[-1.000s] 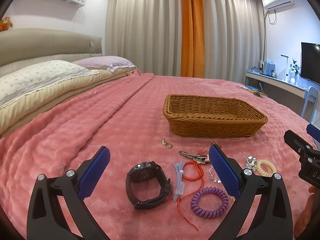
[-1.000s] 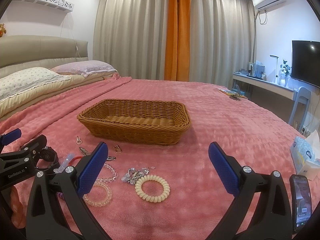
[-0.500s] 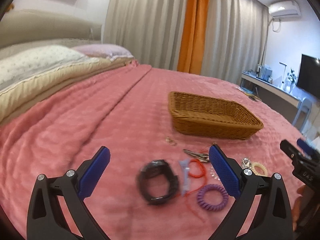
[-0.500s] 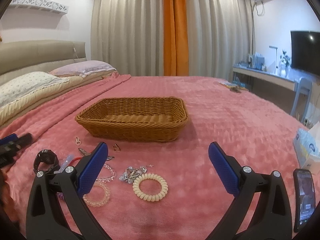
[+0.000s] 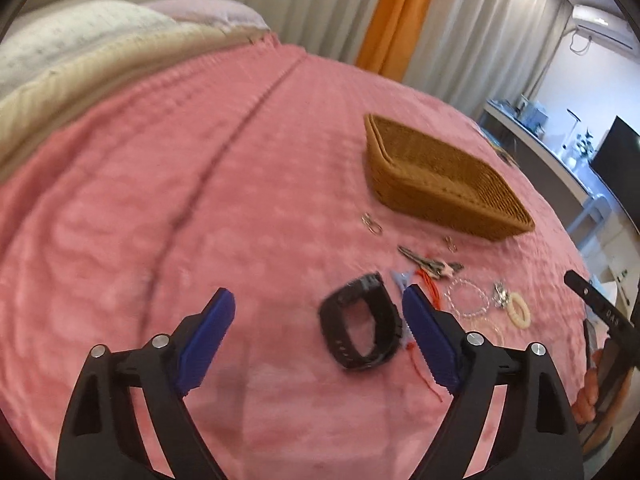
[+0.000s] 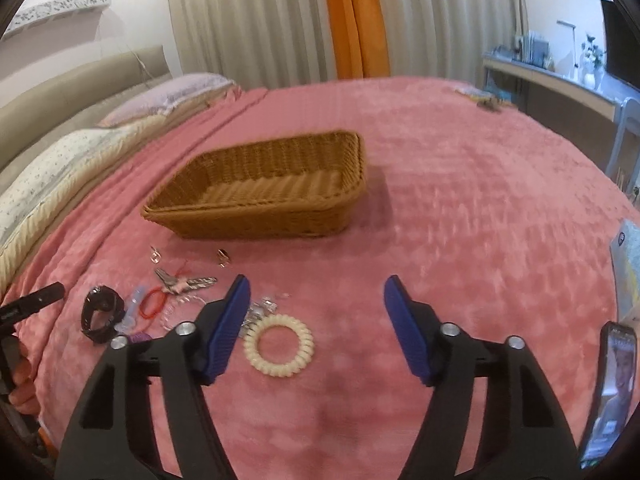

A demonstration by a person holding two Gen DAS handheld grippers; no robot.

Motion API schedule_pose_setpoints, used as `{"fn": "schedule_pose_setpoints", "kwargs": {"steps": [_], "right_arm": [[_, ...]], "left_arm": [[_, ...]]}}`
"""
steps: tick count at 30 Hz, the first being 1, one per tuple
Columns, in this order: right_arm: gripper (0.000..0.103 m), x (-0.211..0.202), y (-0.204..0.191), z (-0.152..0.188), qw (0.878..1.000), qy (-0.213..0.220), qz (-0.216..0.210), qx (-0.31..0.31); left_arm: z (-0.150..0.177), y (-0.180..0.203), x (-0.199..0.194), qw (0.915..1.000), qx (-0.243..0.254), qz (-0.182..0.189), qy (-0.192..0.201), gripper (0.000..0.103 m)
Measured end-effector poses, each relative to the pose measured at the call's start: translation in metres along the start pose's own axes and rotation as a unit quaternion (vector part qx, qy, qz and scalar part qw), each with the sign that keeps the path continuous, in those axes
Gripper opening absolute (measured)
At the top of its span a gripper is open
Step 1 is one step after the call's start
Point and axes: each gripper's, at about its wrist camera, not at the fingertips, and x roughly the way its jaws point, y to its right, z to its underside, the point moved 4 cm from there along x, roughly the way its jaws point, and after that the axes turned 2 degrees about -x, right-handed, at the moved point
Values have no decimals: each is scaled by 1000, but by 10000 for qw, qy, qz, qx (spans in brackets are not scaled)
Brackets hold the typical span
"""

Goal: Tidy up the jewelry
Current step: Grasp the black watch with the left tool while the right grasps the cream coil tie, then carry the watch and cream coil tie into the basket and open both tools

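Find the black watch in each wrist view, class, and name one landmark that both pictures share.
Left wrist view: the black watch lies low and centre-right, just inside the left tool's right finger.
Right wrist view: the watch lies far left, low.
Shared landmark: the wicker basket, beyond the jewelry in both.

Home bedroom: pink blanket [image 6: 460, 184] is covering a big bed, pillows [image 6: 60, 160] are lying at its head against a padded headboard [image 6: 72, 96]. Beyond the bed, curtains [image 6: 260, 20] are hanging; a desk [image 6: 560, 80] is standing to its right.
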Motion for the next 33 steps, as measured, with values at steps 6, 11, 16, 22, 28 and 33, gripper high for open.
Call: {"fn": "schedule_pose_setpoints", "kwargs": {"steps": [6,11,16,22,28,33], "right_arm": [[40,27,1,18,9957,-840,-374,-54],[33,50,-20,37,9917,-1202,-404,-234],[25,59,-31,42,9906,-1245,8,-563],[10,53,-33,47,9904,-1211,-40,-669],[9,33,-42,44,9923,-953,-215,-765],[9,-4,-47,20,9952,-485,-329,-782]], "left_arm": [[12,7,21,9990,83,97,-421,58],[17,7,28,9986,40,50,-531,55],[18,5,39,9980,-51,-72,-628,42],[20,1,42,9979,-53,-151,-635,14],[24,8,26,9995,-37,30,-318,6],[5,36,-11,9990,136,385,185,6]]}}
